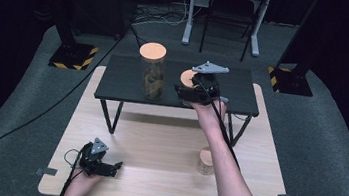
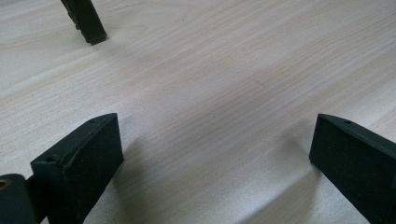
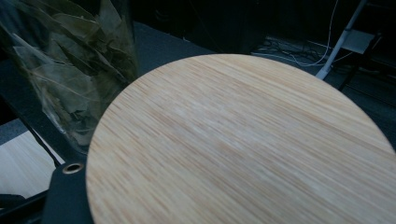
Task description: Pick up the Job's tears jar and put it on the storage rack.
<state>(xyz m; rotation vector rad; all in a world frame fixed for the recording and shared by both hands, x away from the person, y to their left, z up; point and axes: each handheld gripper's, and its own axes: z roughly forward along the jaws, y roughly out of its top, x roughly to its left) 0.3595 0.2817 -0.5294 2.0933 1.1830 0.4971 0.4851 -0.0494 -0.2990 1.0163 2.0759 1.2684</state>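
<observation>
The left gripper (image 1: 116, 164) rests idle on the wooden table (image 1: 156, 146), fingers (image 2: 79, 163) spread wide with nothing between them, probably parked out of the way. Up on the dark shelf (image 1: 125, 72) stands a tall glass jar of dried leaves (image 1: 152, 77) with its bamboo lid on. Just right of it, the right gripper (image 1: 189, 87) grips a second bamboo-lidded jar (image 3: 243, 140), fingers clamped on it, apparently to set it beside the first. A small cork-topped jar (image 1: 206, 161) waits on the table below.
</observation>
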